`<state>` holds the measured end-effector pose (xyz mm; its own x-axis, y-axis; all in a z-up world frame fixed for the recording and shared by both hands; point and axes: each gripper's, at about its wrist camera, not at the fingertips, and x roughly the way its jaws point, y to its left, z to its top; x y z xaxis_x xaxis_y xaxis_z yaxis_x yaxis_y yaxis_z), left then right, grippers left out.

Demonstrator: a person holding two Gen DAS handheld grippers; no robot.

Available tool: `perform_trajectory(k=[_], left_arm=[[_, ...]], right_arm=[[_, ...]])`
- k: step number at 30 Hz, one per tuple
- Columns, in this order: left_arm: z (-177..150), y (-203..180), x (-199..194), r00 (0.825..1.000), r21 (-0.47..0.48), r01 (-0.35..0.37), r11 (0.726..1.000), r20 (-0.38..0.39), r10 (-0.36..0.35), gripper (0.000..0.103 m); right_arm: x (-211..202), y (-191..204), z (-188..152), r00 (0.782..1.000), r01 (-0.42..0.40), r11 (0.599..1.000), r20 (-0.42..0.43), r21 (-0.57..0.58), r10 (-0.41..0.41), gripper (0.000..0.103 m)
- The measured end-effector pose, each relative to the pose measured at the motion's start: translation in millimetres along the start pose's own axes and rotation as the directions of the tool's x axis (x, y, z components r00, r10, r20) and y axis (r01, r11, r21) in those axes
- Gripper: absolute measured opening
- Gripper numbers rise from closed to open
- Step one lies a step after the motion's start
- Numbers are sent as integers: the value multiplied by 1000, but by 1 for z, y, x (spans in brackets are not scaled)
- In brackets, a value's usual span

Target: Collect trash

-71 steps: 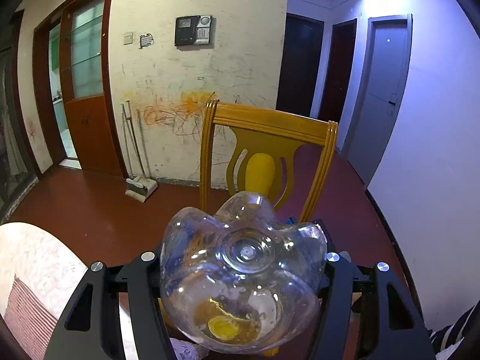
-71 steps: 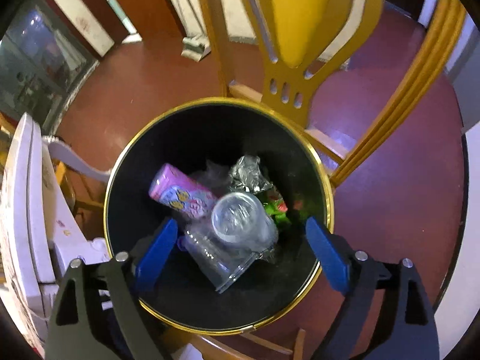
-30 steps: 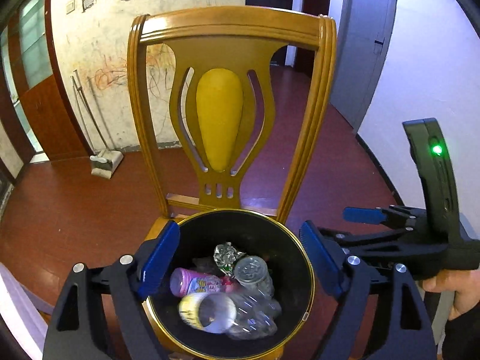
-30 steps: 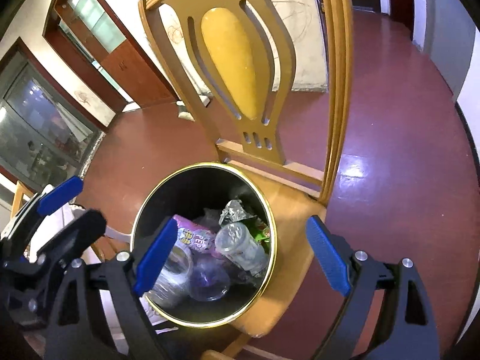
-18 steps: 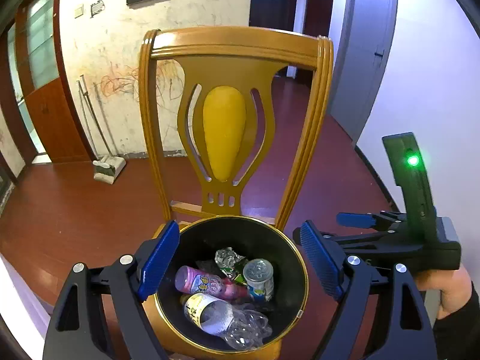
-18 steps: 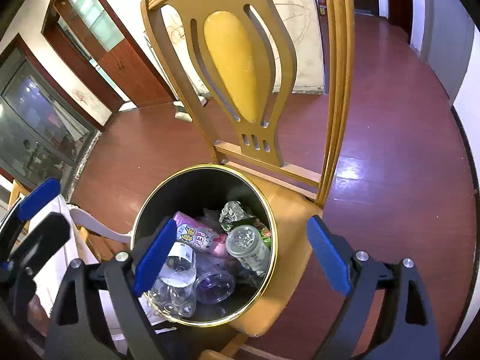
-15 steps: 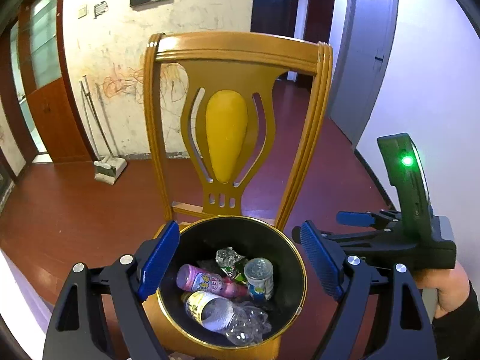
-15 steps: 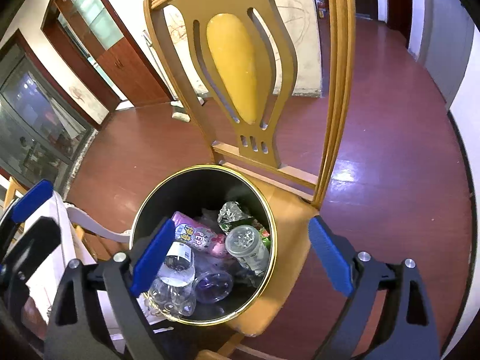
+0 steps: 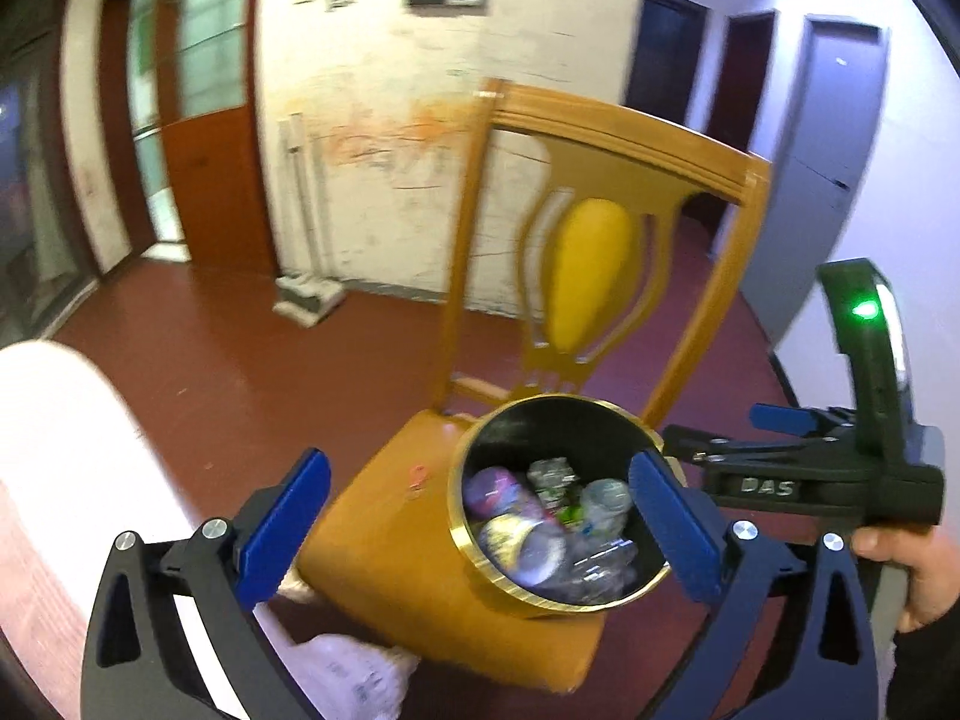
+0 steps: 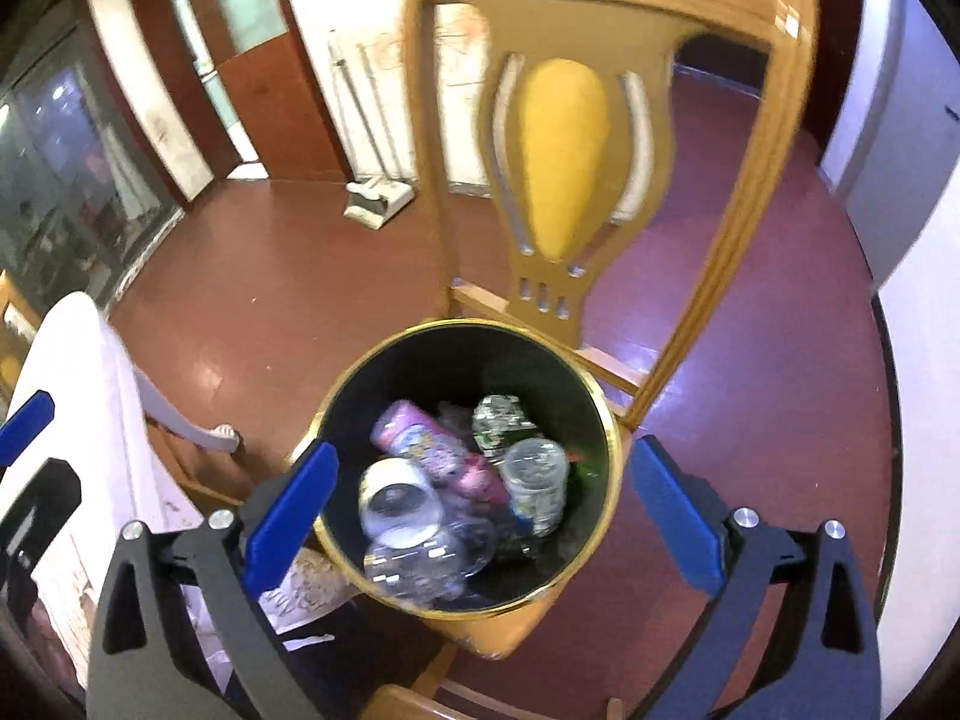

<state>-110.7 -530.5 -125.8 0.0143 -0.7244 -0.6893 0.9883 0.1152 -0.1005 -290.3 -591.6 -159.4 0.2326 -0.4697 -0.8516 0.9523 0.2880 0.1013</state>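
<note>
- Worktop (image 9: 54, 450), pale, at far left in the left wrist view, partly blurred.
- Broom and dustpan (image 9: 309, 300) leaning on the scribbled wall, on the red floor (image 9: 198, 360).
- Left tongs (image 9: 480, 516) spreading wider, nothing between the blue pads (image 9: 282, 516), nothing pinched.
- Yellow wooden chair (image 9: 384, 516), with a tall back and a yellow oval in the middle of it.
- Black bin (image 9: 558, 420) with a gold rim, standing on the chair seat, toward its right side.
- Trash in the bin: pink can (image 10: 420, 438), clear bottle (image 10: 414, 534) lying on its side, crumpled silver wrapper (image 10: 498, 414), clear plastic cup (image 10: 534, 480). All down inside, touching each other.
- Right tongs (image 10: 480, 516) spreading wider too, hanging above the bin, pointing down into it, nothing between the pads, nothing pinched.
- Same right tongs seen from the side at the right edge of the left wrist view, with a green light on top, held by a hand (image 9: 912, 570) in a dark sleeve.
- Grey door (image 9: 828, 180) and white wall behind, at far right.
- Bit of the left tongs showing at the far left edge of the right wrist view, next to a white chair arm (image 10: 180, 420).
</note>
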Motion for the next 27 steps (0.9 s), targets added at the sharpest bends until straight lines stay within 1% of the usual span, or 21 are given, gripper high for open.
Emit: perform_trajectory(k=[4, 5, 7, 8, 9, 11, 12, 13, 14, 16, 19, 21, 22, 23, 24, 27], left_arm=[[-13, 42, -28, 996, -93, -81, 992, 16, 83, 97], [-17, 52, -36, 994, -112, -100, 989, 22, 103, 97], [-24, 69, -52, 989, -147, -140, 979, 33, 147, 97], [-30, 79, -63, 984, -168, -164, 972, 41, 173, 97], [-34, 86, -70, 980, -182, -183, 966, 45, 194, 97], [-47, 106, -90, 963, -221, -249, 943, 43, 264, 97], [-56, 118, -104, 952, -252, -282, 926, 45, 302, 97], [-61, 126, -113, 945, -273, -299, 914, 46, 323, 97], [-70, 139, -127, 933, -303, -328, 895, 43, 357, 97], [-83, 158, -146, 912, -347, -372, 861, 34, 408, 97], [-107, 192, -181, 876, -451, -424, 786, 14, 481, 97], [-123, 213, -203, 846, -507, -461, 729, -4, 533, 97], [-129, 219, -212, 834, -522, -475, 709, -11, 551, 97], [-137, 226, -223, 817, -538, -494, 683, -19, 576, 97], [-142, 229, -230, 804, -547, -509, 665, -27, 594, 97], [-166, 249, -264, 745, -580, -569, 582, -63, 664, 97]], right_arm=[[-6, 42, -2, 998, -38, 998, -43, -50, 35, 98], [-10, 57, -3, 998, -59, 996, -43, -74, 55, 98], [-18, 79, -5, 998, -61, 991, -25, -120, 59, 98], [-24, 98, -8, 998, -69, 985, -9, -156, 69, 98], [-27, 108, -11, 997, -82, 981, -2, -175, 82, 98], [-34, 136, -16, 992, -122, 965, 0, -231, 126, 98], [-37, 151, -19, 989, -140, 955, 0, -261, 145, 98], [-40, 169, -25, 986, -161, 941, 2, -296, 169, 98], [-42, 180, -27, 983, -175, 932, 1, -318, 185, 98], [-48, 212, -39, 971, -226, 897, -9, -380, 240, 98], [-56, 253, -54, 954, -277, 848, -28, -453, 298, 98], [-62, 277, -63, 941, -313, 817, -44, -485, 334, 98], [-65, 290, -68, 934, -333, 797, -56, -504, 354, 98], [-68, 299, -71, 928, -345, 782, -64, -519, 367, 98], [-72, 312, -76, 919, -363, 760, -74, -539, 386, 98], [-85, 344, -88, 894, -407, 706, -96, -580, 437, 98]])
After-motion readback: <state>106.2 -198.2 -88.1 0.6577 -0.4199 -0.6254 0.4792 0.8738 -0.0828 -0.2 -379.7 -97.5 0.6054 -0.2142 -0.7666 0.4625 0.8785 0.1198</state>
